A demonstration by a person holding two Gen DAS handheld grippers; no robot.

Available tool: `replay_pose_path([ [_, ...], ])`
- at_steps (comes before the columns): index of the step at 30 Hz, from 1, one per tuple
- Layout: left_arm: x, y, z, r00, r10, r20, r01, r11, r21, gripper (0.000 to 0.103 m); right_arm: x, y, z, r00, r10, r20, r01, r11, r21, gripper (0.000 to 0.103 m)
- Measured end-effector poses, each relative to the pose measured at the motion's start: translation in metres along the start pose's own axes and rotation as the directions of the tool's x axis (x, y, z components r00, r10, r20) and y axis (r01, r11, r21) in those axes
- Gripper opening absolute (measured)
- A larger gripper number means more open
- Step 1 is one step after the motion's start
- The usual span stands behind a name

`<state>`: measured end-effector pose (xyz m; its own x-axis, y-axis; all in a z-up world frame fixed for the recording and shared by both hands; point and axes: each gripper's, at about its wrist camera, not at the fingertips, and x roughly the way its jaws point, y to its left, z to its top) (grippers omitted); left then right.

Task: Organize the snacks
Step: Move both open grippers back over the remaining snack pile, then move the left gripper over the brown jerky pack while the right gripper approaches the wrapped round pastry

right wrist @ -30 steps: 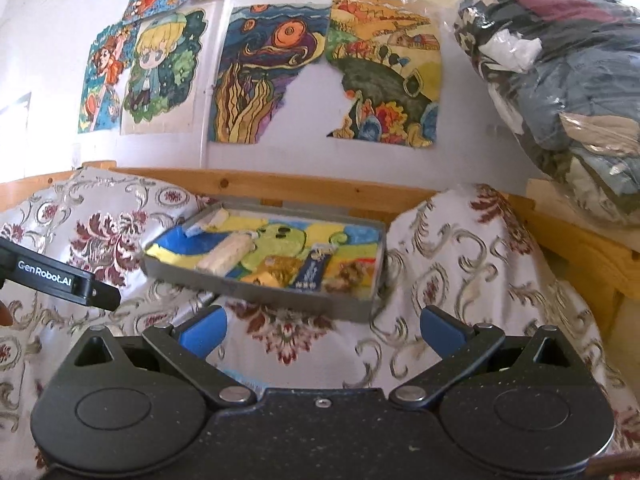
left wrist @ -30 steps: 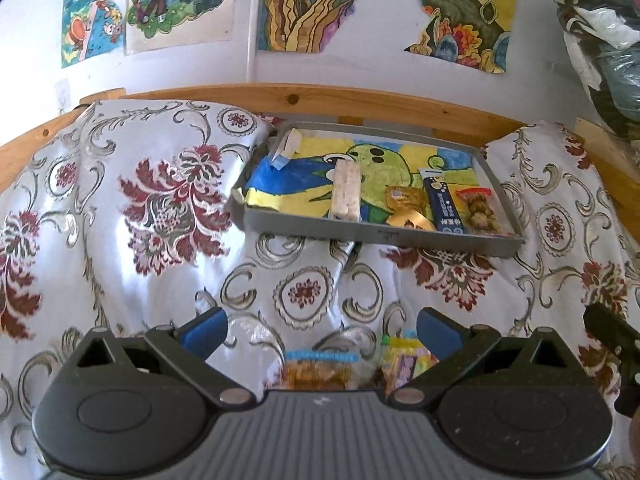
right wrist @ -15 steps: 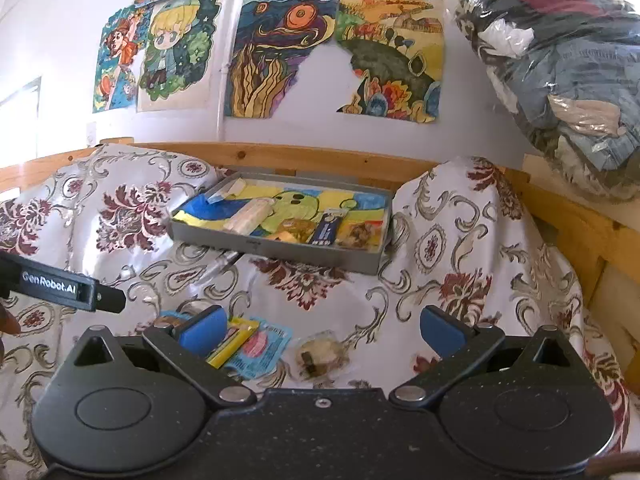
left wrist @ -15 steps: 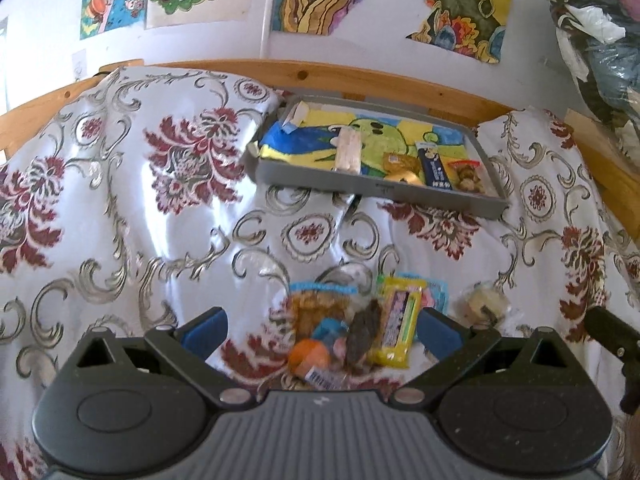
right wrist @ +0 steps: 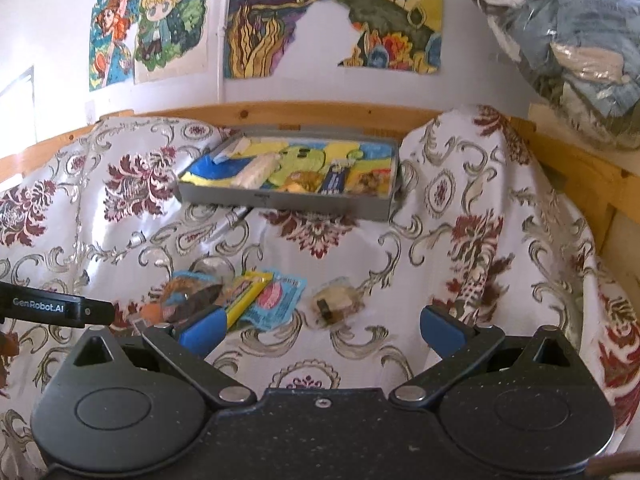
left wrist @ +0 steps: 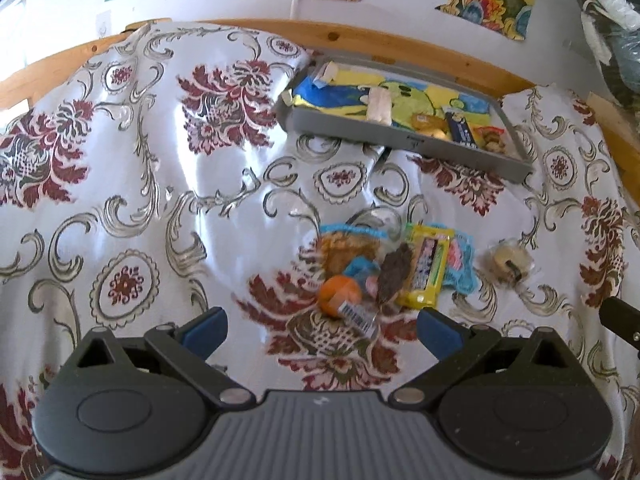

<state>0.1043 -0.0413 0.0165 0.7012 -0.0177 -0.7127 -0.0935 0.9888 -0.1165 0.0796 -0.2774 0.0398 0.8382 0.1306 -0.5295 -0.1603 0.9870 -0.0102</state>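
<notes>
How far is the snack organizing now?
Done: a few snacks lie in the gray tray. In hand: nothing; left tongs and right tongs are open and empty. Left: the snack pile and the clear-wrapped snack on the cloth.

Wrapped snacks (left wrist: 384, 272) heaped on cloth; grey tray (left wrist: 404, 142) part-filled beyond.

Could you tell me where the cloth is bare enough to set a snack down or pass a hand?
The cloth left of the gray tray and the snack pile is bare. A bare strip also runs between tray and pile. The tray's left half is free of snacks; its right half is crowded. Both the left claw and the right claw are open.
</notes>
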Motion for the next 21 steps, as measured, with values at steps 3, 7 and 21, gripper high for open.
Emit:
replay_pose_path([
  [3, 0.001, -0.001, -0.004, 1.0, 0.003, -0.013, -0.003, 1.0, 0.011, 0.103, 0.006, 0.001, -0.002, 0.999, 0.003, -0.033, -0.003, 1.0, -0.002, 0.102],
  [7, 0.003, -0.002, -0.006, 1.0, 0.008, -0.022, -0.007, 1.0, 0.022, 0.103, 0.012, 0.002, -0.005, 0.998, 0.007, -0.065, -0.007, 1.0, -0.003, 0.102],
  [21, 0.006, -0.011, -0.004, 1.0, 0.023, -0.022, -0.021, 0.998, 0.065, 0.103, 0.017, 0.002, -0.006, 0.995, 0.031, -0.1, -0.031, 1.0, -0.004, 0.102],
])
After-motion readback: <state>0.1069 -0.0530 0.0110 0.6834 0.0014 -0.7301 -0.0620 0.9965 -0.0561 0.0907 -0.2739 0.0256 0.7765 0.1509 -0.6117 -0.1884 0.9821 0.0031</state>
